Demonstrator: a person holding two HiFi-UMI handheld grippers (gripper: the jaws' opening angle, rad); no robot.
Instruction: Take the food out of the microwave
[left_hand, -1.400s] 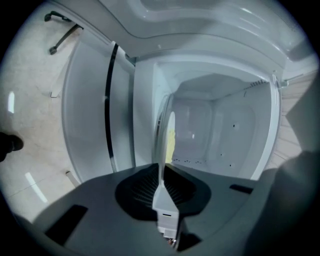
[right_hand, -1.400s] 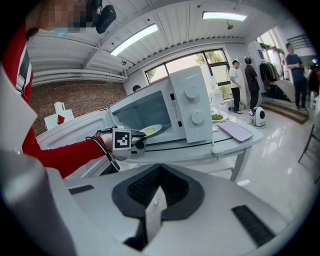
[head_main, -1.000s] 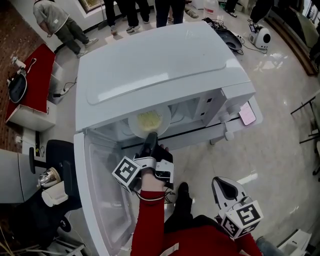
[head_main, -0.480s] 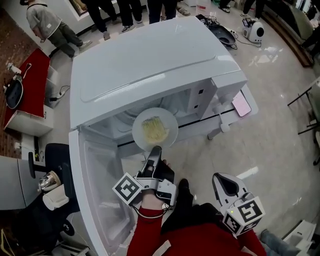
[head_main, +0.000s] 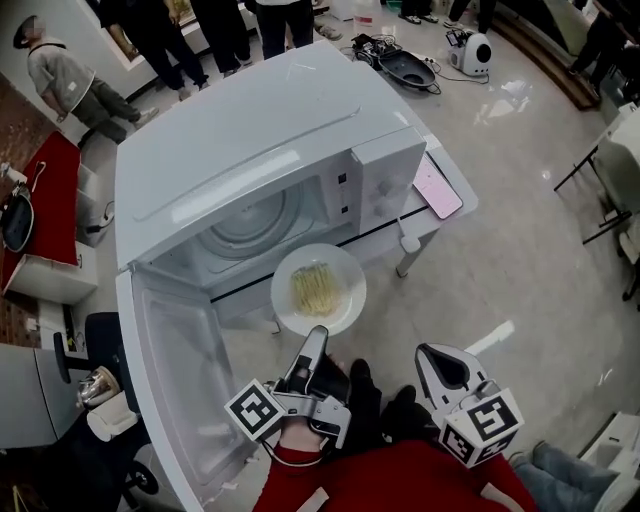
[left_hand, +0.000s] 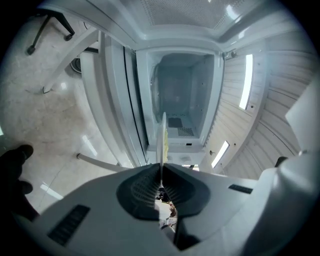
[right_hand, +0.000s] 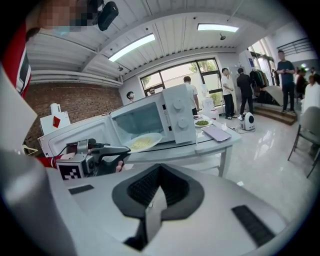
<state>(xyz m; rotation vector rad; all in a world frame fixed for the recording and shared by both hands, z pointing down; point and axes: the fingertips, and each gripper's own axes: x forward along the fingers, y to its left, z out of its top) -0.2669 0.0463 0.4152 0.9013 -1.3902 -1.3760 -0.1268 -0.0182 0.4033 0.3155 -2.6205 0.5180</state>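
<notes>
One round white plate of yellow noodles (head_main: 318, 290) hung clear of the open white microwave (head_main: 250, 160), past the surface's (right_hand: 227, 141) front edge, its rim pinched in our left tongs (head_main: 319, 333). Our right tongs (head_main: 430, 355) were pressed together, empty. Only setting it down remained, we judged.

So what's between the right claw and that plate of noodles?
Nothing but open air over bare floor, as the head view shows. The right claw hangs apart from the plate, which the left claw grips.
</notes>
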